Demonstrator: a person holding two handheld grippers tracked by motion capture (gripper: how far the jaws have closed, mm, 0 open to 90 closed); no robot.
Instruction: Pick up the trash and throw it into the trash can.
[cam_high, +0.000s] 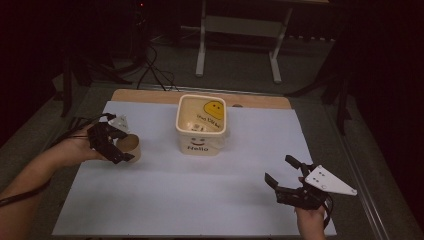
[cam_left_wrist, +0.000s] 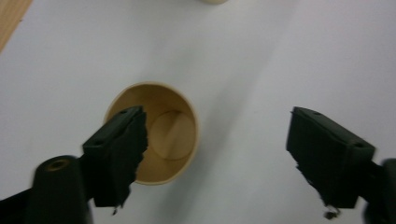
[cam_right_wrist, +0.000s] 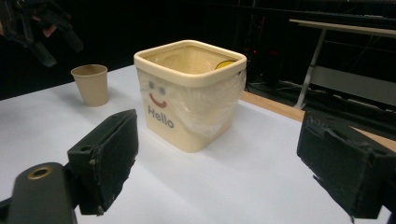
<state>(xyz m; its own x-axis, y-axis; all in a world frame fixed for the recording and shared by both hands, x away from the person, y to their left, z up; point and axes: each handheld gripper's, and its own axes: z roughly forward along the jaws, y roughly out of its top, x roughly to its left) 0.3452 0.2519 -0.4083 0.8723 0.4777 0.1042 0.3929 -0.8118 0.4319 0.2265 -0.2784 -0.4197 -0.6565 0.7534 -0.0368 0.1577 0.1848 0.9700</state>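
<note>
cup (cam_left_wrist: 154, 133): brown paper, matt, smooth wall, thin rolled rim
bin (cam_right_wrist: 191, 93): cream plastic, faint sheen, smooth, printed face and "Hello"
bin liner (cam_right_wrist: 212, 107): thin clear plastic film, crinkled, glossy
table cover (cam_high: 200, 190): white sheet, paper-like, matt, smooth
table edge (cam_high: 150, 95): light wood, matt
left gripper (cam_left_wrist: 224, 154): black plastic body, matt; jaw pads black, foam-like, rough, ragged at the edges
right gripper (cam_right_wrist: 219, 163): same black matt plastic, coarse frayed pads, brass-coloured metal insert in the body
top plate (cam_high: 327, 181): pale grey, flat, smooth, matt
</note>
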